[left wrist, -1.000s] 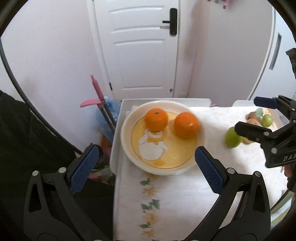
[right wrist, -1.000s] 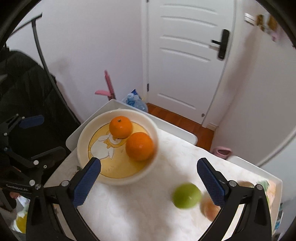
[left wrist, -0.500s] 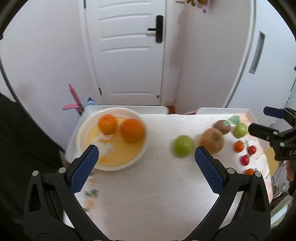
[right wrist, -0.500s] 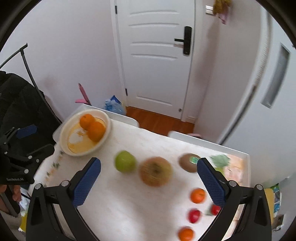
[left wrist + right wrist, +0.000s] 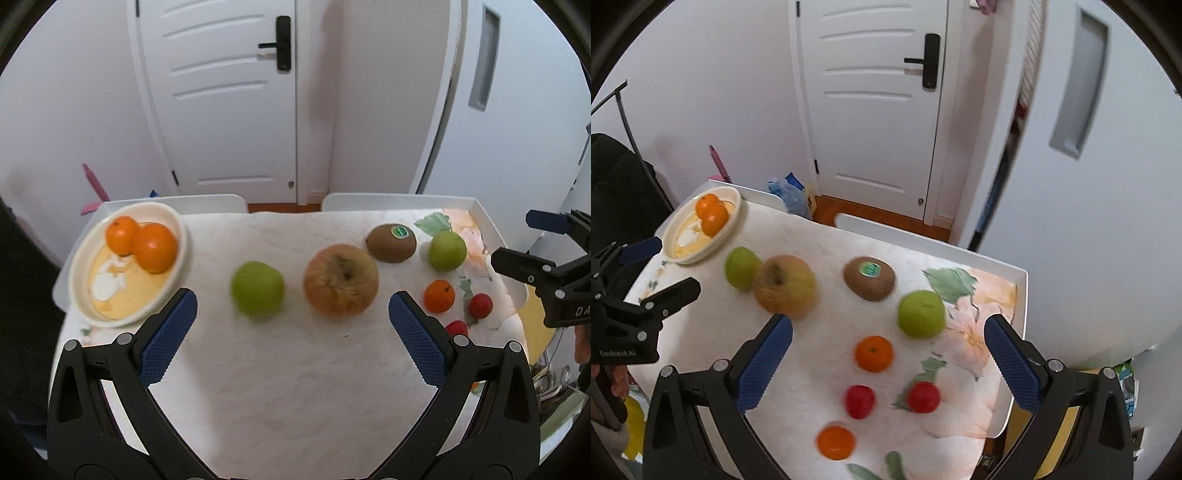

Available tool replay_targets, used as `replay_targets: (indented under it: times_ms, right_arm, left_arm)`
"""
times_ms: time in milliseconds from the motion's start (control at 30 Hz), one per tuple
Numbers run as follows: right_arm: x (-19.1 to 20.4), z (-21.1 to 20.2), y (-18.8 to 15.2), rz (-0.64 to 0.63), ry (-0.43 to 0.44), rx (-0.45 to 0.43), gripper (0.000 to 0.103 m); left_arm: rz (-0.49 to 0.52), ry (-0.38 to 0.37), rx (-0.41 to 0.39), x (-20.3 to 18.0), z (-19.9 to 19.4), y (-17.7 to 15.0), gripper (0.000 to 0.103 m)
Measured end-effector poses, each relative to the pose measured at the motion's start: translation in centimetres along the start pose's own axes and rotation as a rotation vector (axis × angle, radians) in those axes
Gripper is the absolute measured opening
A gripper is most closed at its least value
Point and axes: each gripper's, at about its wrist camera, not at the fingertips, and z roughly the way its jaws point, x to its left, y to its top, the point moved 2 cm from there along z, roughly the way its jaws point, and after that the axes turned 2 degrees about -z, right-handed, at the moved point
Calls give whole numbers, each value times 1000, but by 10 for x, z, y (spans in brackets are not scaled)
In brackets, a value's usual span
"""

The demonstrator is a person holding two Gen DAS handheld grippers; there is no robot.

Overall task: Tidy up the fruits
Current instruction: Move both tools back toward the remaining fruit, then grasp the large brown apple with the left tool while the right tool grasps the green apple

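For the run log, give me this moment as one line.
left gripper: open, empty | right gripper: open, empty | bowl: two oranges | other fruit: on cloth

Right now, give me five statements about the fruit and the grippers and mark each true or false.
1. The bowl holds two oranges. True.
2. The kiwi carries a green sticker. True.
3. The left gripper is shut on a green apple. False: both its fingers stand wide apart, empty; the nearest green apple lies on the cloth beyond them.
4. The big brownish apple sits in the bowl. False: it lies on the cloth between that green apple and the kiwi.
5. The right gripper is open, holding nothing. True.
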Motion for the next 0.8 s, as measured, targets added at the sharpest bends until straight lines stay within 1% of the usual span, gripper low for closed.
replay_targets:
  times_ms: [167, 333, 633, 733, 800]
  right_arm:
    - [-24, 22, -12, 28, 17, 4, 103]
    - [-41, 46, -20, 80, 51, 22, 103]
    - [-53, 76, -24, 118, 87, 52, 103]
    - [-54, 81, -24, 117, 94, 56, 103]
    - [-55, 85, -24, 116, 97, 59, 103]
  left_arm:
    - [17, 7, 2, -20, 30, -5, 103]
    - [48, 21, 4, -37, 54, -8, 103]
    - [97, 54, 17, -54, 84, -8, 103]
    - [115, 67, 25, -57, 93, -8, 101]
    - [119, 68, 31, -57, 98, -8, 98]
